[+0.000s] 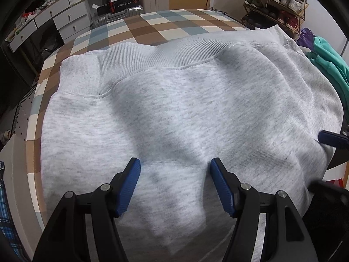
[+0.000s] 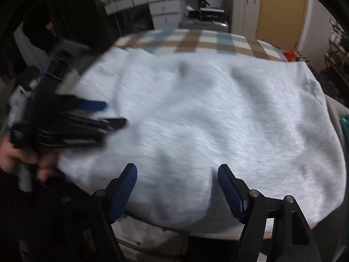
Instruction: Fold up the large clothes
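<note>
A light grey sweatshirt (image 1: pixel 185 113) lies spread on a checked table (image 1: pixel 152 26), its ribbed hem toward the far side. My left gripper (image 1: pixel 175 168) is open and empty, its blue pads just above the near part of the fabric. My right gripper (image 2: pixel 177 174) is open and empty over the sweatshirt (image 2: pixel 207 113) near its front edge. The right gripper's tip shows at the right edge of the left wrist view (image 1: pixel 331 139). The left gripper shows blurred at the left of the right wrist view (image 2: pixel 102 113), held by a hand.
A teal garment (image 1: pixel 325 65) lies at the table's right. A shoe rack (image 1: pixel 277 4) stands at the back right, white drawers (image 1: pixel 54 19) and a suitcase (image 1: pixel 117 15) at the back left. A plaid cloth (image 1: pixel 6 207) hangs at the near left.
</note>
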Motion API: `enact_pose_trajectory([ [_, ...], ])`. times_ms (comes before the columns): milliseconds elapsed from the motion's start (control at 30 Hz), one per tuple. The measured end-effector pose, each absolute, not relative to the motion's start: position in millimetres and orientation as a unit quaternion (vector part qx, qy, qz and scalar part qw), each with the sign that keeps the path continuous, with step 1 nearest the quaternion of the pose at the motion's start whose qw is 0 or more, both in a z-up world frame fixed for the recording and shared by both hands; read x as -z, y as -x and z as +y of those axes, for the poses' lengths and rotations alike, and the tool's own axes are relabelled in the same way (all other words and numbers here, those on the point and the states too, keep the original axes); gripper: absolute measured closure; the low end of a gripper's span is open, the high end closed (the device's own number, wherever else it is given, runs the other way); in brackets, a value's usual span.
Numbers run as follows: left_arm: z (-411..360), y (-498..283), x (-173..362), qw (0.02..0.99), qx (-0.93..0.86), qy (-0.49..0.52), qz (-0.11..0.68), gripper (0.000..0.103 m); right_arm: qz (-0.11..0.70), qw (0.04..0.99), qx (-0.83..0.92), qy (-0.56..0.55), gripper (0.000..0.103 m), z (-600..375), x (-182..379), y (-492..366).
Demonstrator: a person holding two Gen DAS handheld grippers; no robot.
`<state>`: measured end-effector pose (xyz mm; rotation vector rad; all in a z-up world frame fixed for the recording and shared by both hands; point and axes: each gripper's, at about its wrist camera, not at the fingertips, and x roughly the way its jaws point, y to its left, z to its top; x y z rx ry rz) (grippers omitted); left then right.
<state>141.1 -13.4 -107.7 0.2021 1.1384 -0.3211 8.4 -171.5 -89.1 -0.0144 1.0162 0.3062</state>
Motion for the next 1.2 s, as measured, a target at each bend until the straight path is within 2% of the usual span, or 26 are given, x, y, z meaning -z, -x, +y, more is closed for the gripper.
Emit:
enact_pose_trajectory([
  [233,-16.0,-138.2,107.6,0.826,0.150,-0.103,0.533,0.040,0.466,0.871,-0.125,0.095,0.022,-125.1,125.7,-2.8],
  [367,-16.7,-138.6,107.7,0.826,0.150,-0.103,0.533,0.040,0.470,0.869,-0.128,0.089,0.022,-130.5,124.6,-10.0],
  [500,-17.1,-136.7,106.9,0.827,0.149,-0.104,0.531,0.040,0.448,0.881,-0.141,0.057,0.032,-151.7,95.0,-3.4],
  [567,-16.7,-137.0,107.1,0.826,0.152,-0.105,0.532,0.040,0.420,0.898,-0.130,0.022,0.031,-172.8,73.1,-17.8],
  [667,-17.7,-137.2,107.0,0.826,0.150,-0.105,0.534,0.040,0.428,0.899,-0.094,0.010,0.032,-191.3,61.2,-66.5],
  [733,-17.8,-136.7,106.6,0.825,0.150,-0.105,0.534,0.040,0.458,0.886,-0.067,0.017,0.047,-199.2,63.9,-107.2],
  [800,-17.8,-136.6,106.5,0.825,0.152,-0.104,0.535,0.040,0.485,0.872,-0.064,0.016,0.055,-203.3,72.9,-137.4],
  [933,-18.1,-137.0,106.6,0.824,0.153,-0.102,0.535,0.040,0.560,0.826,-0.052,0.030,0.052,-203.7,128.0,-183.8],
  [1067,-18.9,-137.2,106.9,0.825,0.152,-0.101,0.535,0.039,0.565,0.819,-0.079,0.062,0.052,-203.3,127.8,-187.7],
  [1133,-19.4,-136.9,106.9,0.825,0.152,-0.101,0.535,0.039,0.577,0.811,-0.091,0.037,0.057,-213.1,116.4,-189.7],
  [1200,-19.6,-136.1,106.8,0.826,0.152,-0.101,0.534,0.039,0.552,0.828,-0.076,0.054,0.063,-221.5,96.2,-187.5],
])
